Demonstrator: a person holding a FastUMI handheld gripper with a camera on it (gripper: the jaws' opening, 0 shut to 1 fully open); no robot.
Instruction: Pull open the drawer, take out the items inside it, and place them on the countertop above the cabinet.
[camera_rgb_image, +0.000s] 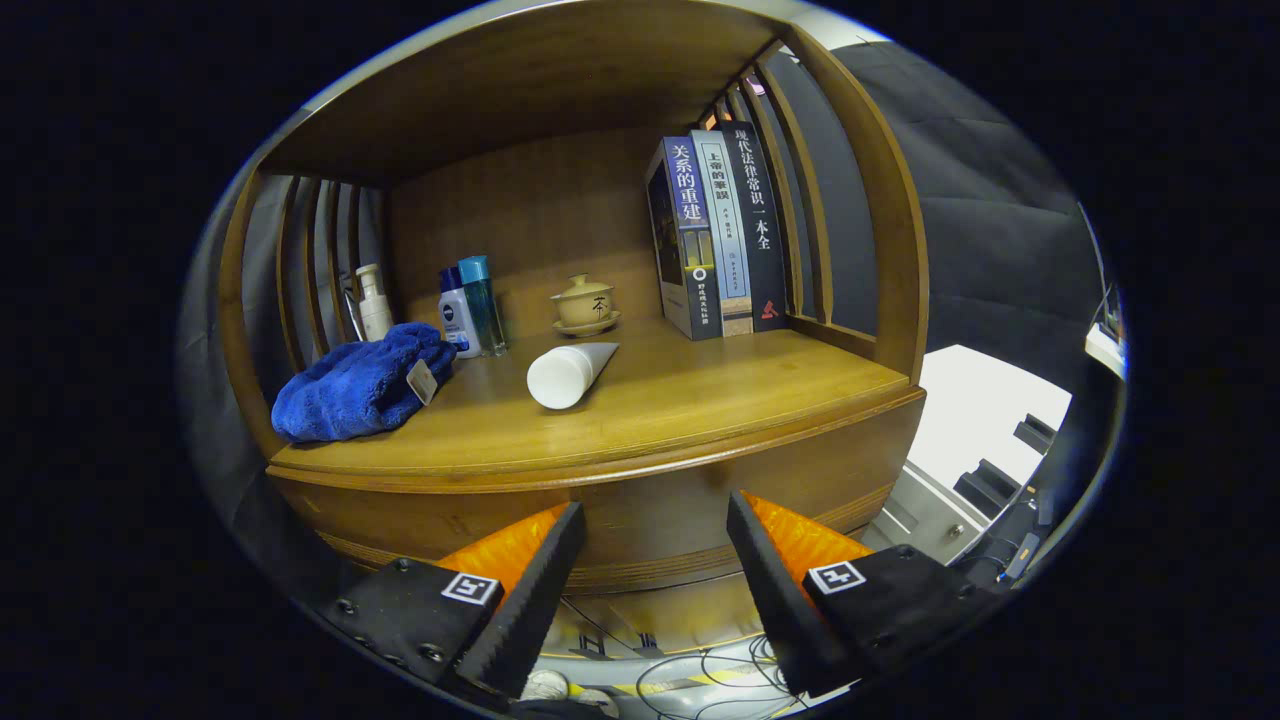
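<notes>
Gripper view: gripper fingers spread, pinching nothing, before the wooden drawer front. Judging by this, retrieval is done or pausing. At 11 o'clock beyond them, the white tube lies on the countertop, long axis running 1 to 7 o'clock, cap toward the fingers; blue towel at 10

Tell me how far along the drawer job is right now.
Possibly partway: a white tube and a blue towel lie on the countertop, but I can't tell whether they came from the drawer. In hand: nothing; the gripper is open, its fingers apart in front of the cabinet's front panel below the countertop edge. Left: I can't see inside the drawer, so any remaining items are unconfirmed.
</notes>
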